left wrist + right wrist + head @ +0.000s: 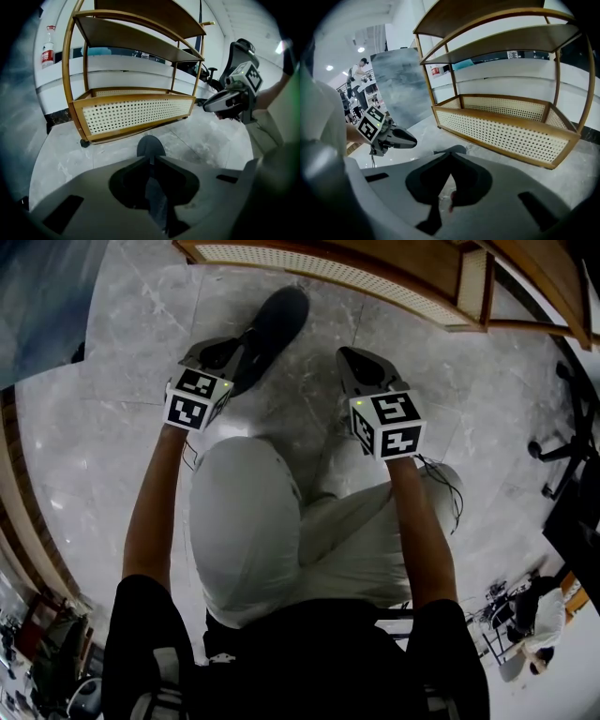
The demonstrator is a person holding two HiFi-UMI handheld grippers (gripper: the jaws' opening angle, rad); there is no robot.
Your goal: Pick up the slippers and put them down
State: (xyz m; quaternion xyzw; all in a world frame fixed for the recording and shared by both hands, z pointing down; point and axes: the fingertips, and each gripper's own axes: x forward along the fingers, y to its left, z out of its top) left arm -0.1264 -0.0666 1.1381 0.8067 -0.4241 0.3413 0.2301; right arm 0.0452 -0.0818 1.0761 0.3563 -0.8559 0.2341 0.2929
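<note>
The left tongs (150,160) are nearly closed and pinch the heel end of a dark slipper (270,324). The slipper sticks out ahead of them over the grey marble floor (131,437), with its toe towards the wooden shelf rack (136,112). The rack's bottom tray has pale perforated sides. The right tongs (451,157) are held beside the left ones, a little apart. Their tips are together and nothing shows between them, only floor through the gap behind. The person kneels behind both, with one pale trouser knee (246,521) between the arms.
</note>
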